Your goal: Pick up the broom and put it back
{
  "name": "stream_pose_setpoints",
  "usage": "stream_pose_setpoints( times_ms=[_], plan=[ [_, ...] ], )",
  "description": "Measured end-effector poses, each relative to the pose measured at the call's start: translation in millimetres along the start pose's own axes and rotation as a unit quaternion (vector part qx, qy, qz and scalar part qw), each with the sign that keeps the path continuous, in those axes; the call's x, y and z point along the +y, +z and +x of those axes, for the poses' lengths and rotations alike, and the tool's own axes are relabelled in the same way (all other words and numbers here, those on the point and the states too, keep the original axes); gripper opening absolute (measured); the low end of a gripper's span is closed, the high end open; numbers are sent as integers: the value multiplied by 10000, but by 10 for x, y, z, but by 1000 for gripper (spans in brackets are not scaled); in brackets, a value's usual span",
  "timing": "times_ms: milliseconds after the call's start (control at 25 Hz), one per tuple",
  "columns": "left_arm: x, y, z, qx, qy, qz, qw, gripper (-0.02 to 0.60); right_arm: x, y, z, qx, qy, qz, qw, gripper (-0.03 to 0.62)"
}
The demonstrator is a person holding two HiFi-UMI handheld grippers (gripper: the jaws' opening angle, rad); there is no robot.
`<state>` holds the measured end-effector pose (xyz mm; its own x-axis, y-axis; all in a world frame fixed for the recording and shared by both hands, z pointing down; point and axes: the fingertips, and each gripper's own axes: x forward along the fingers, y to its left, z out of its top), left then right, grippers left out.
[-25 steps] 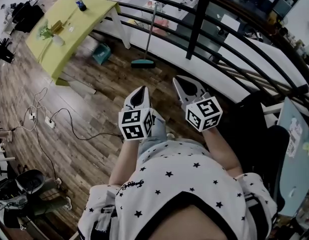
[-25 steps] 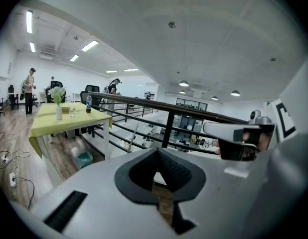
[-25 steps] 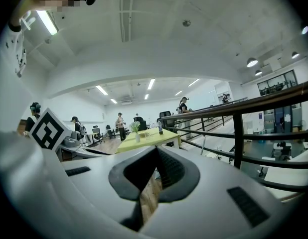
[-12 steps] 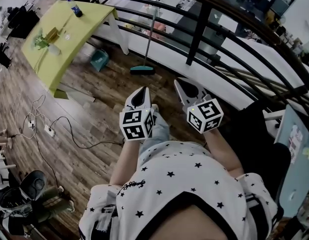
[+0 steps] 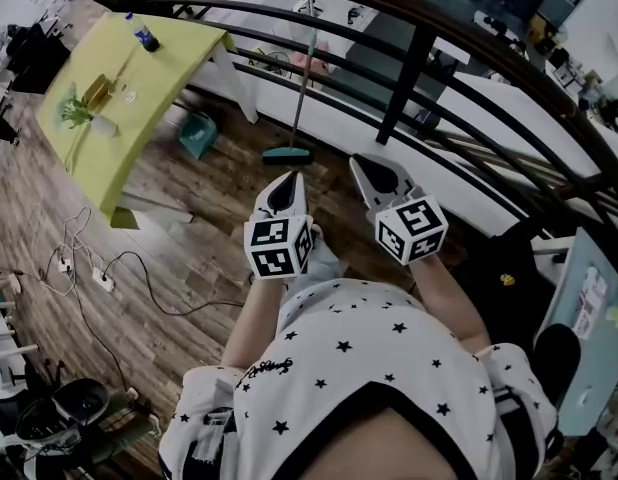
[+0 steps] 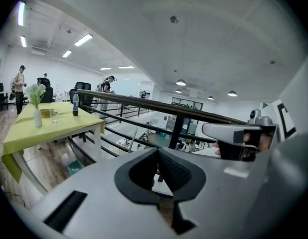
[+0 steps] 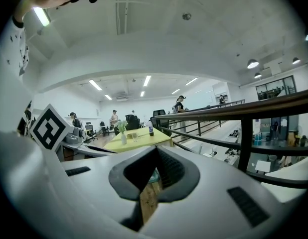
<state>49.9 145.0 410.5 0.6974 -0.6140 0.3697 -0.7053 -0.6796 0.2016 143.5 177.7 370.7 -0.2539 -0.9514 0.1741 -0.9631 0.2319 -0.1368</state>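
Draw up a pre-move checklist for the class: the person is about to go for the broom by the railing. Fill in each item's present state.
1. Broom found, standing upright against the railing: ok.
2. Left gripper empty: ok, jaws together with nothing between them.
3. Right gripper empty: ok, jaws together with nothing between them.
4. Jaws open to take the handle: not ok, both are shut.
5. Broom in contact range: not ok, both grippers are apart from it, with wooden floor between.
6. Place where the broom goes back: cannot tell.
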Motion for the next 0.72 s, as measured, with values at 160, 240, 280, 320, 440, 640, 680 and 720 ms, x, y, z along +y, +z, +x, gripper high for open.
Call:
stream_pose_setpoints(
  times_ms=[160,240,280,320,440,640,680,720],
  plan=[
    [160,123,239,71,-122,10,9999,12,-109,53,286,72,-50,3,10000,-6],
    [219,186,356,94,-205,26,9997,12,-171,88,407,92,-99,20,9999,-6],
    [257,221,412,99,-230,39,9997,12,-201,110,470,92,-125,35,9999,-6],
    [301,256,468,101,-244,50,9996,12,-228,131,537,91,-146,49,9998,-6],
    [448,333,638,128,-281,54,9995,12,-296,160,748,107,-176,48,9998,-6],
    [683,433,898,204,-380,93,9990,12,-395,161,1055,162,-287,79,9994,-6],
    [731,447,952,222,-402,106,9989,12,-415,158,1119,166,-313,89,9993,-6],
    [779,457,1007,244,-428,122,9987,12,-436,152,1186,172,-339,99,9992,-6]
  ],
)
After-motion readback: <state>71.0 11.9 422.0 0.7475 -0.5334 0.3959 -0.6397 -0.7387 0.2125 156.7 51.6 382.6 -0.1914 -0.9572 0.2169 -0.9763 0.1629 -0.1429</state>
